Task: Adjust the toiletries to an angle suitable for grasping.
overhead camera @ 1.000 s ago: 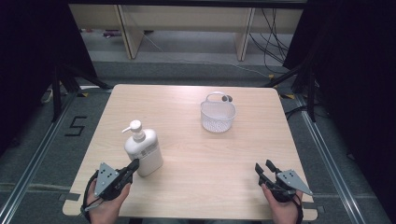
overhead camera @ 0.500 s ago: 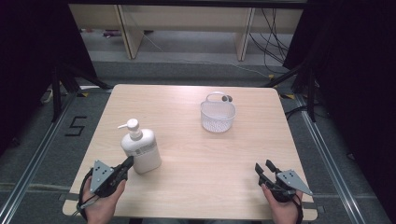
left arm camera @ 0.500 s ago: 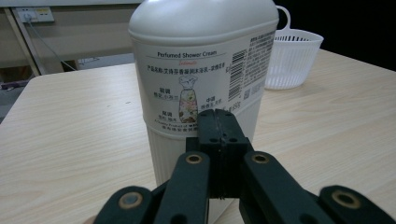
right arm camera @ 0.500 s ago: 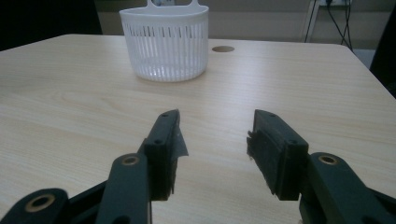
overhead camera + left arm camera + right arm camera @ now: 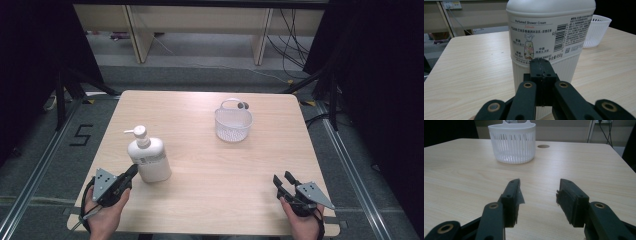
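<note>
A white pump bottle of shower cream (image 5: 150, 159) stands upright on the wooden table (image 5: 210, 170), at its front left. My left gripper (image 5: 132, 170) is shut with nothing between its jaws. Its tip lies against the bottle's lower front. In the left gripper view the closed jaws (image 5: 540, 63) meet the ribbed base of the bottle (image 5: 549, 32), just under the label. My right gripper (image 5: 283, 178) rests open near the front right edge. In the right gripper view its jaws (image 5: 539, 188) stand apart over bare wood, pointing toward the white basket (image 5: 512, 143).
A white slotted plastic basket (image 5: 233, 125) with a handle loop stands at the table's back right, beside a round cable hole (image 5: 244, 105). Dark curtains flank the table. Shelving legs and cables stand on the floor behind it.
The bottle and my left gripper have shifted slightly to the left together. My right gripper has stayed where it was.
</note>
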{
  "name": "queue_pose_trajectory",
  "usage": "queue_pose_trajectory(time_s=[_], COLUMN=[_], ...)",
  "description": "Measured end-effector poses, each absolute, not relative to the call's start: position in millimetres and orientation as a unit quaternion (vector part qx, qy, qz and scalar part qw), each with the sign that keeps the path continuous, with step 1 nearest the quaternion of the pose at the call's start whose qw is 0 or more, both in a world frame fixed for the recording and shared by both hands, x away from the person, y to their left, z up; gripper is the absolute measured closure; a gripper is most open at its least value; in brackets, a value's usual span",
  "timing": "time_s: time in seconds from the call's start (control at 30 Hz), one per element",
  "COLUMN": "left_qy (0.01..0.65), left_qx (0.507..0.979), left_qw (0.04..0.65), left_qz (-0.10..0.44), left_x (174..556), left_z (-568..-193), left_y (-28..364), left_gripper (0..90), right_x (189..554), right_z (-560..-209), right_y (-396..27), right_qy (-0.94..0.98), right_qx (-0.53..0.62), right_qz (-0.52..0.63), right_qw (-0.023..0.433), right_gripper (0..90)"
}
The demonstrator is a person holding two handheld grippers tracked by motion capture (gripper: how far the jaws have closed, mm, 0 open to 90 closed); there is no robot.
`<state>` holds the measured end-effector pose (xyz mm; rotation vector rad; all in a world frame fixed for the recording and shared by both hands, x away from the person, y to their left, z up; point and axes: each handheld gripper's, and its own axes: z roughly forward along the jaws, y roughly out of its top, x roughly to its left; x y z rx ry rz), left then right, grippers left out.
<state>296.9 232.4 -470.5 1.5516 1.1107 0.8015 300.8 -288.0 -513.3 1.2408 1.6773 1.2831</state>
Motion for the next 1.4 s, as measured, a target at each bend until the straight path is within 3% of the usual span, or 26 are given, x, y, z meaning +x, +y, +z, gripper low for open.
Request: queue_pose_trajectory(time_s=[1.4], left_qy=[0.472], left_qx=[0.64], left_qw=[0.499], left_qz=[0.344], left_x=[317], left_z=[-474], left_y=[243], left_gripper=[90.0], right_x=[301], right_z=[-513], right_y=[-288], right_qy=[0.643], right_qx=[0.477], right_qz=[0.494], right_qw=[0.338], right_gripper=[52.8])
